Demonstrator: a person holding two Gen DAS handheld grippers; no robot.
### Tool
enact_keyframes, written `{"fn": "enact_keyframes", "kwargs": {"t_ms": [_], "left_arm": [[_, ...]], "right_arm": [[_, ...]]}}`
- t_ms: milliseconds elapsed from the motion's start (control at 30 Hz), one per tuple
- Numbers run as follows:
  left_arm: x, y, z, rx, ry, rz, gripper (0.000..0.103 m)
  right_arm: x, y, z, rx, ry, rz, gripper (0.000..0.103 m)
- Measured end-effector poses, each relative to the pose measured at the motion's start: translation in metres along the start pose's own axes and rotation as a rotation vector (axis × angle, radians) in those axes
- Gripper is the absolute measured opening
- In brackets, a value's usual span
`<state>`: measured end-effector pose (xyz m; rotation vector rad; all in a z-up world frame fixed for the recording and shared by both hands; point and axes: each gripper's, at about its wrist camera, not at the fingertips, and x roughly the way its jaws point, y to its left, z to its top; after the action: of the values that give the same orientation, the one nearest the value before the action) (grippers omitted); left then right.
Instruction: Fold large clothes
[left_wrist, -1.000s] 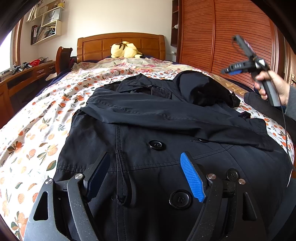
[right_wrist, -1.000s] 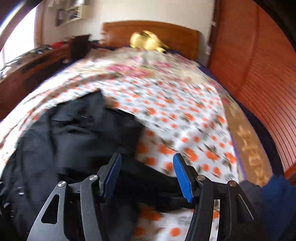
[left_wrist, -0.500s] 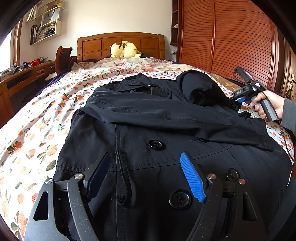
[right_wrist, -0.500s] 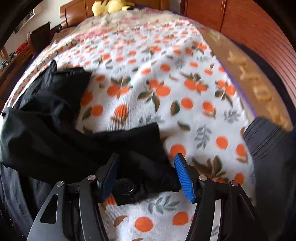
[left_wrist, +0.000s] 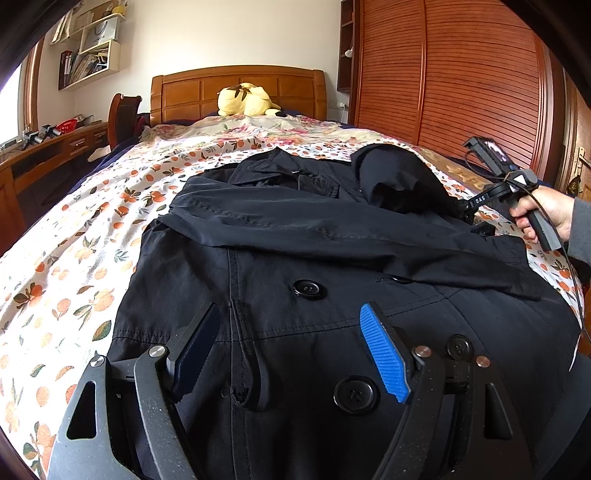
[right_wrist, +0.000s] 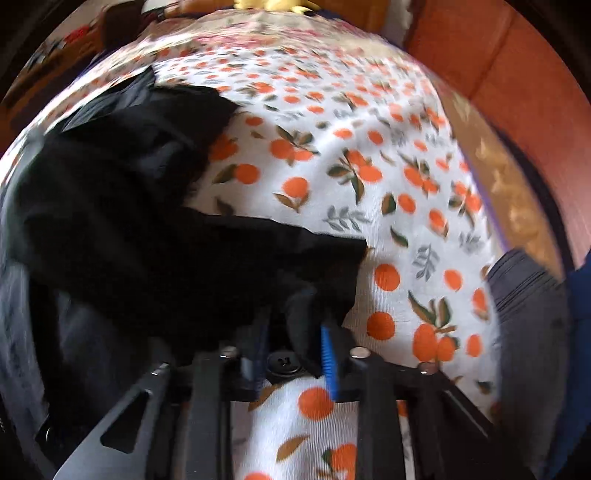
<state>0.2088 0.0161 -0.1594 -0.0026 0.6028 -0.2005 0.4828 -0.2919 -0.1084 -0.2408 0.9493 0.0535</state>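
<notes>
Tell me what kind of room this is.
A bedroom, by the look of it: a bed with a wooden headboard, a yellow plush toy against it, and a louvred wooden wardrobe alongside.

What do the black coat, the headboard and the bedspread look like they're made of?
Black coat: matte woven cloth, likely cotton or a blend; crisp seams, soft creases. Headboard: varnished wood, with glossy orange-brown panels. Bedspread: looks like a fine knit or cotton, printed with oranges.

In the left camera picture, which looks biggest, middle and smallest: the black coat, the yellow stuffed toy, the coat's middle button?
1. Black coat
2. Yellow stuffed toy, though it sits far back, so it looks smaller than it is
3. Middle button
</notes>
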Motion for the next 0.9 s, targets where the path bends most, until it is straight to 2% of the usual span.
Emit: {"fn": "enact_keyframes", "kwargs": {"t_ms": [200,400,667,833,900], "left_arm": [[-0.011,0.008,-0.001,-0.031,0.0,-0.048,0.079],[-0.029,0.015,-0.004,-0.026,-0.019,-0.054,0.079],[-0.066,0.04,-0.009,-0.06,-0.1,-0.043,0.079],[-0.075,0.058,-0.012,-0.084,-0.119,-0.028,0.079],[-0.078,0.063,-0.012,-0.093,-0.119,-0.024,0.079]], "right_arm": [[-0.071,0.024,0.01,-0.056,-0.166,-0.065,0.011],[-0.153,0.081,0.027,-0.149,-0.324,-0.051,0.011],[-0.23,0.184,0.015,-0.291,-0.487,0.061,0.011],[-0.252,0.225,-0.012,-0.355,-0.505,0.185,0.012],[-0.257,0.23,-0.021,-0.345,-0.492,0.237,0.017]]}}
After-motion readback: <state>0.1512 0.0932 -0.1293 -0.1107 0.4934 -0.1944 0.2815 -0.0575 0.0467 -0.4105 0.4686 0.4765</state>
